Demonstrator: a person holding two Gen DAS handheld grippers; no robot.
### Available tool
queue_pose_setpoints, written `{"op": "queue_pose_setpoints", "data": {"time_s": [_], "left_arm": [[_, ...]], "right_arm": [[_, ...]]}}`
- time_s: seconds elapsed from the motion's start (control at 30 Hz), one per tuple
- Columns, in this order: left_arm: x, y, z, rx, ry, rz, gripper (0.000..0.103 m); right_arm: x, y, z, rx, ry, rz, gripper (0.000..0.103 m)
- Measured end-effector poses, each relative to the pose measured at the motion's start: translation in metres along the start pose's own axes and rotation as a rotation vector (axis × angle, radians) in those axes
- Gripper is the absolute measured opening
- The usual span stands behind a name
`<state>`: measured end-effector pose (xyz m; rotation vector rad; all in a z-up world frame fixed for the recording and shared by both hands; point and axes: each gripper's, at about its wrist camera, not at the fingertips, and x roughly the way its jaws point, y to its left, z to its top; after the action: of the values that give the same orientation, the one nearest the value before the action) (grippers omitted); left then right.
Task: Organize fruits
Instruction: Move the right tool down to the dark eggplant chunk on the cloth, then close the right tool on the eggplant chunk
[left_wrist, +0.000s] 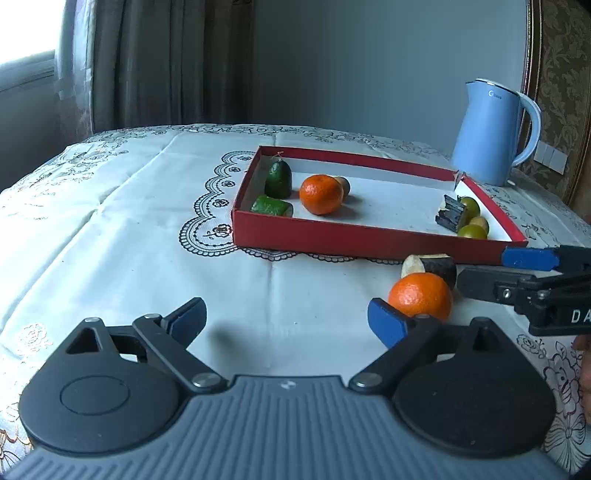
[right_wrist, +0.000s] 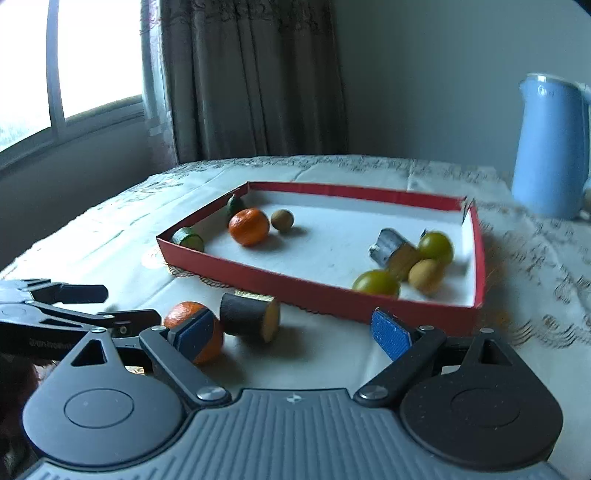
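Note:
A red tray (left_wrist: 369, 242) (right_wrist: 295, 291) holds two green cucumber-like pieces (left_wrist: 279, 179), an orange (left_wrist: 320, 194) (right_wrist: 249, 226), a small brown fruit (right_wrist: 282, 220), a dark cut piece (left_wrist: 450, 214) and three small green and yellow fruits (right_wrist: 436, 246). In front of the tray, on the cloth, lie a second orange (left_wrist: 421, 295) (right_wrist: 181, 314) and a dark cut cylinder (left_wrist: 430, 267) (right_wrist: 251, 319). My left gripper (left_wrist: 290, 321) (right_wrist: 131, 303) is open and empty, its right finger beside that orange. My right gripper (right_wrist: 293, 332) (left_wrist: 482, 271) is open, with the orange behind its left finger.
A light blue kettle (left_wrist: 491, 133) (right_wrist: 546, 147) stands behind the tray's far right corner. An embroidered white cloth (left_wrist: 129, 221) covers the table. Curtains and a window are behind on the left. A person's hand shows at the right edge of the left wrist view.

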<state>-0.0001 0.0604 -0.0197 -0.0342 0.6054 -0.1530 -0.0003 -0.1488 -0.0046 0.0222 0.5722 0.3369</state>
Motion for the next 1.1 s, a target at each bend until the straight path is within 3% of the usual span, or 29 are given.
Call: {"op": "queue_pose_setpoints", "data": {"time_s": [0.23,0.37,0.57,0.73,0.93,1.1], "left_arm": [[-0.004,0.006,-0.001,-0.039,-0.007,-0.010,0.095],[-0.003,0.013,0.000,-0.074,0.000,-0.018,0.095],[-0.005,0.019,-0.002,-0.078,0.005,-0.030,0.095],[-0.011,0.021,-0.005,-0.049,-0.005,-0.037,0.097],[-0.009,0.026,-0.005,-0.066,0.004,-0.045,0.097],[-0.010,0.028,-0.005,-0.071,0.003,-0.051,0.098]], "right_arm": [[0.012,0.019,0.007,-0.050,-0.023,-0.036,0.093],[0.015,0.017,0.012,-0.015,-0.033,-0.046,0.093],[0.013,-0.003,0.001,0.077,0.053,-0.023,0.093],[0.010,0.011,-0.006,-0.023,0.065,-0.023,0.093],[0.020,0.027,-0.008,-0.107,0.093,-0.019,0.068],[0.031,0.033,-0.005,-0.124,0.103,-0.025,0.058]]}}
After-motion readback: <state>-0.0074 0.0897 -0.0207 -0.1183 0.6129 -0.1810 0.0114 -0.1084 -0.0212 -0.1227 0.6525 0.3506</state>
